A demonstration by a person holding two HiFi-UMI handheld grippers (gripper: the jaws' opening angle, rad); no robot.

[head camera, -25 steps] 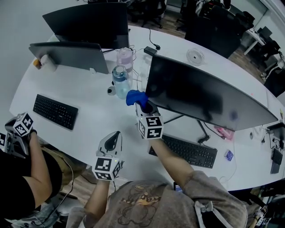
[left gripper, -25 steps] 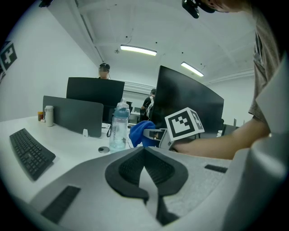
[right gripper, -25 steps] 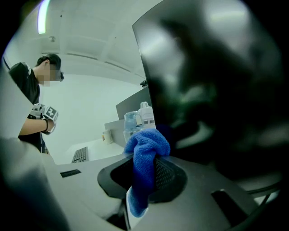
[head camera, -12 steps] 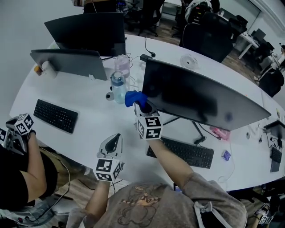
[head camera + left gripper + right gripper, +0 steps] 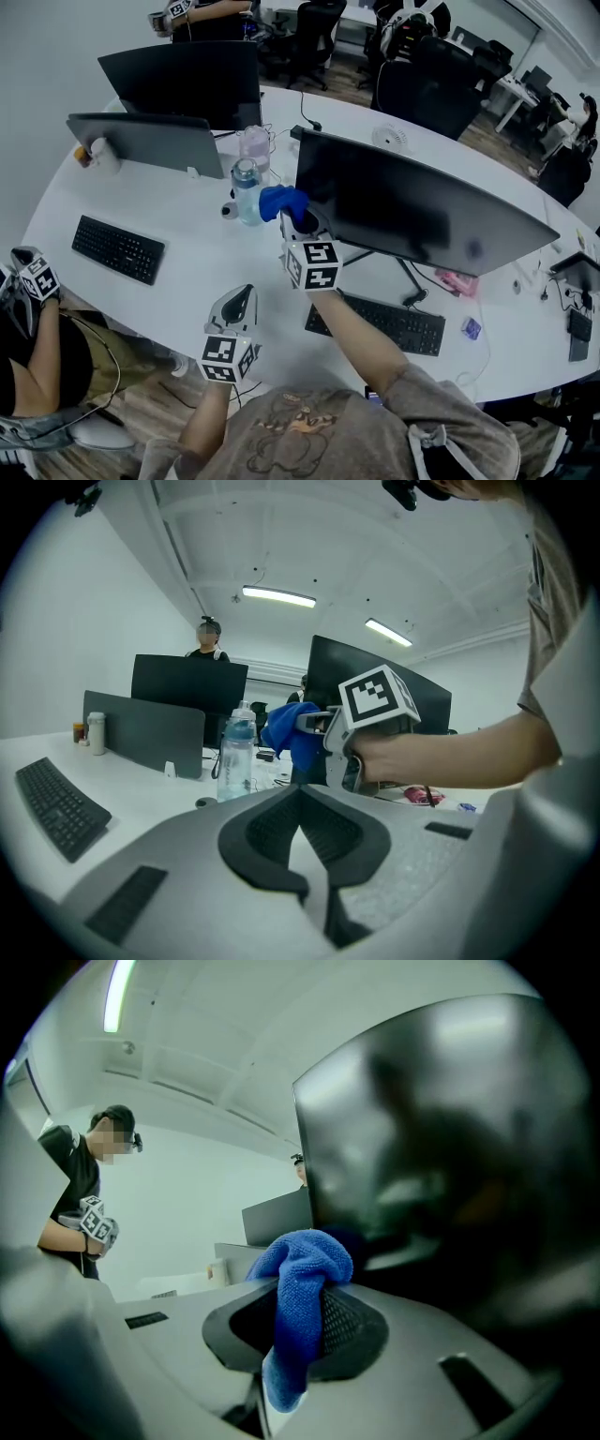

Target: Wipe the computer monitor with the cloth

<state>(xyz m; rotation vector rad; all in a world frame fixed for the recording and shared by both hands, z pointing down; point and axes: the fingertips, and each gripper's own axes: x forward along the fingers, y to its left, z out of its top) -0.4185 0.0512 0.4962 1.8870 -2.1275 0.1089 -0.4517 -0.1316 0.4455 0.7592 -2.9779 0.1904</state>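
Note:
The big dark monitor (image 5: 422, 211) stands on the white table (image 5: 187, 272), its screen facing me. My right gripper (image 5: 296, 218) is shut on a blue cloth (image 5: 281, 202), held at the monitor's lower left corner beside the screen edge. In the right gripper view the cloth (image 5: 300, 1316) bulges out between the pads, with the screen (image 5: 450, 1147) close on the right. My left gripper (image 5: 240, 298) hovers over the table's near edge, shut and holding nothing. From the left gripper view, its shut tips (image 5: 300, 794) point at the cloth (image 5: 286, 733).
A clear water bottle (image 5: 246, 187) and a pink bottle (image 5: 255, 145) stand just left of the cloth. A keyboard (image 5: 389, 323) lies under the monitor, another keyboard (image 5: 117, 248) at the left. Two more monitors (image 5: 150, 141) stand at the back left. Another person's gripper (image 5: 33, 279) shows at the left edge.
My right gripper and cloth stay at the monitor's left corner and my left gripper barely moves. The view shifted slightly. The other person's gripper at the left dropped lower.

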